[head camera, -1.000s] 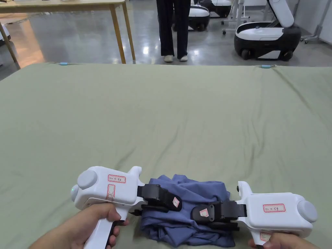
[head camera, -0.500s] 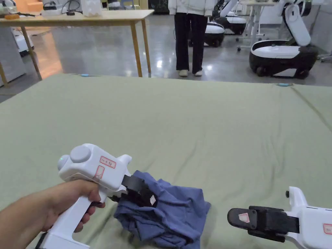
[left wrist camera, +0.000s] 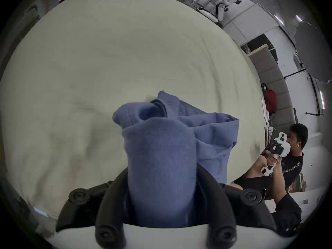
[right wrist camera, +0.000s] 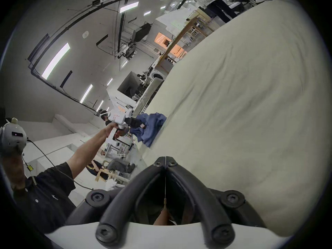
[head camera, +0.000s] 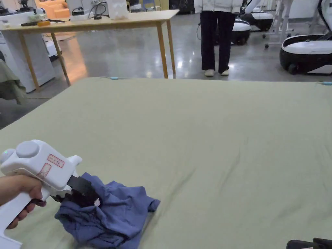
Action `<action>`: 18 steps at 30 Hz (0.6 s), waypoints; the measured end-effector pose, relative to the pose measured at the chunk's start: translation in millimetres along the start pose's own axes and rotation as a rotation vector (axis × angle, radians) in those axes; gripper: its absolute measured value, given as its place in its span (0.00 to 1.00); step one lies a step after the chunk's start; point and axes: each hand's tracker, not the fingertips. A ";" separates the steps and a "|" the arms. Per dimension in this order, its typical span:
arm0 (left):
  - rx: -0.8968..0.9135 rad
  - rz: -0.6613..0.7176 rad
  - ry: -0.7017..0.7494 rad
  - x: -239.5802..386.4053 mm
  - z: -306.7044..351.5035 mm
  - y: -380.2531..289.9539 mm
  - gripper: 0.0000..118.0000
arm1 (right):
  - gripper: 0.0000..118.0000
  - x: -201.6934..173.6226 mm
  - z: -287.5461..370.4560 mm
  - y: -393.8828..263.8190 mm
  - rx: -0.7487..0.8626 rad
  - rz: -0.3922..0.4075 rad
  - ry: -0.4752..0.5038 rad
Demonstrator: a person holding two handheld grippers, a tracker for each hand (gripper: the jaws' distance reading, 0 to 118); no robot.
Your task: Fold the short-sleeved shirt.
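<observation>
Pale green cloth covers the tabletop (head camera: 201, 129), with a wooden table (head camera: 97, 19) beyond its far edge. Near the tabletop's near left corner lies the crumpled blue short-sleeved shirt (head camera: 110, 217), its fabric clamped between the left hand-held gripper's (left wrist camera: 161, 177) jaws. Off the shirt, the right hand-held gripper (right wrist camera: 165, 164) has its jaws pressed together, empty.

A wide bed (head camera: 201, 129) under a pale green sheet (head camera: 227, 181) — lightly creased — carries one thing, a crumpled blue shirt (head camera: 110, 217) near its front left corner.
</observation>
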 end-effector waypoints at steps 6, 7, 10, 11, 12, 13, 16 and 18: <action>-0.016 0.033 -0.052 -18.3 -1.0 -4.4 0.28 | 0.01 -0.9 -16.6 1.2 -0.028 0.000 -0.028; -0.012 0.034 -0.055 -24.7 -2.5 -2.8 0.29 | 0.01 -1.8 -18.1 1.5 -0.031 0.003 -0.032; 0.009 0.011 0.073 -23.6 -8.7 -6.7 0.85 | 0.01 -6.8 -19.5 2.9 -0.032 0.014 -0.039; 0.041 -0.022 0.203 -29.2 -5.8 -6.4 0.89 | 0.01 -10.2 -18.6 3.5 -0.027 0.026 -0.046; 0.067 -0.027 0.267 -28.7 1.9 -7.8 0.88 | 0.01 -14.8 -16.6 4.7 -0.020 0.042 -0.057; 0.080 -0.022 0.255 -27.5 11.4 -7.6 0.88 | 0.01 -18.1 -13.0 6.7 -0.013 0.059 -0.071; 0.281 -0.017 0.311 -12.6 53.4 -11.1 0.88 | 0.01 -44.0 3.7 20.7 0.057 0.207 -0.242; 0.474 -0.090 0.357 28.5 78.1 -19.9 0.88 | 0.01 -69.2 22.1 34.2 0.195 0.349 -0.450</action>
